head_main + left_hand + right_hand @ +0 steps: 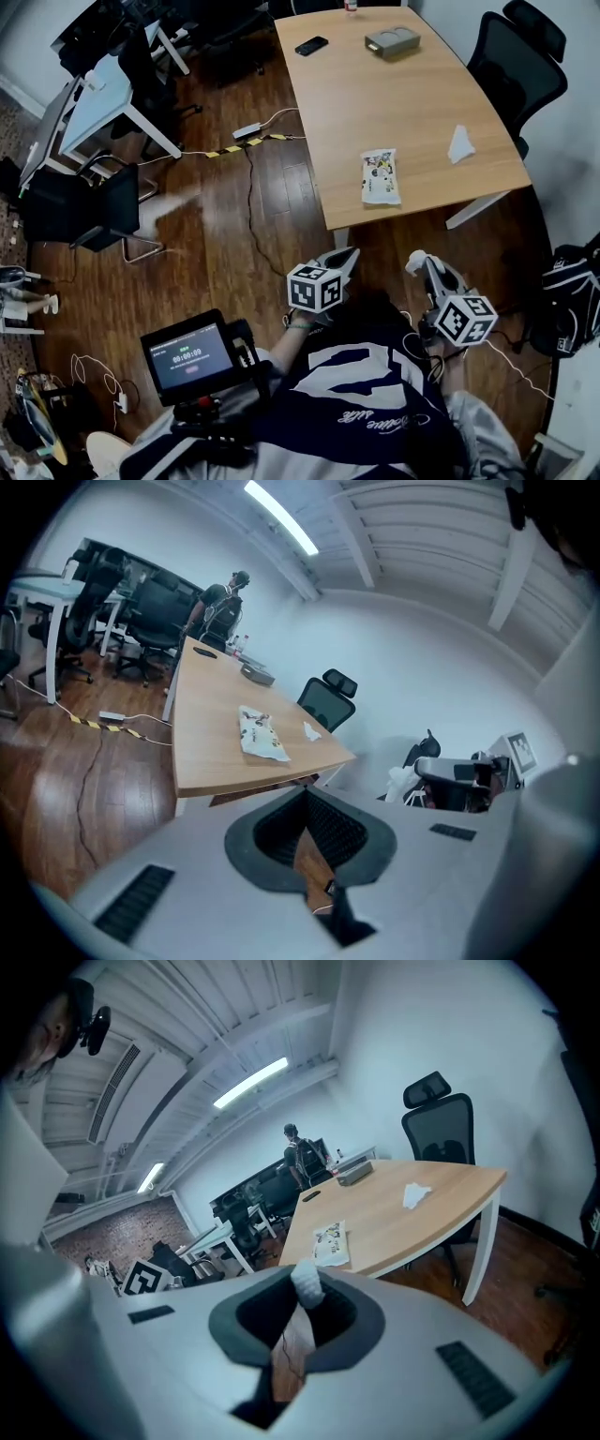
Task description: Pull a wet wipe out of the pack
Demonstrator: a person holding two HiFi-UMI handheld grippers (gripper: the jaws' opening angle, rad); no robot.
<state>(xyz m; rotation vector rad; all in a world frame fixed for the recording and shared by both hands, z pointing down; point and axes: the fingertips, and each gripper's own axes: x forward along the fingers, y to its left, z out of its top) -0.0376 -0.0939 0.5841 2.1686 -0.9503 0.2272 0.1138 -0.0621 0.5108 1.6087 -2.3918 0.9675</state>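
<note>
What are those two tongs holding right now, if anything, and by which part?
The right tongs pinch a small white wipe by its lower end; the rest is bunched above the tips. The left tongs are closed and empty.

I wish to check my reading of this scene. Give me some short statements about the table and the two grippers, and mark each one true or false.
1. The wipe pack lies on the wooden table. True.
2. The right gripper is empty. False: its jaws pinch a white wipe.
3. A dark phone lies on the table. True.
4. The left gripper grips the pack. False: its jaws are together on nothing, off the table.
5. The crumpled tissue sits on the pack. False: it lies on the table, apart from the pack.
</note>
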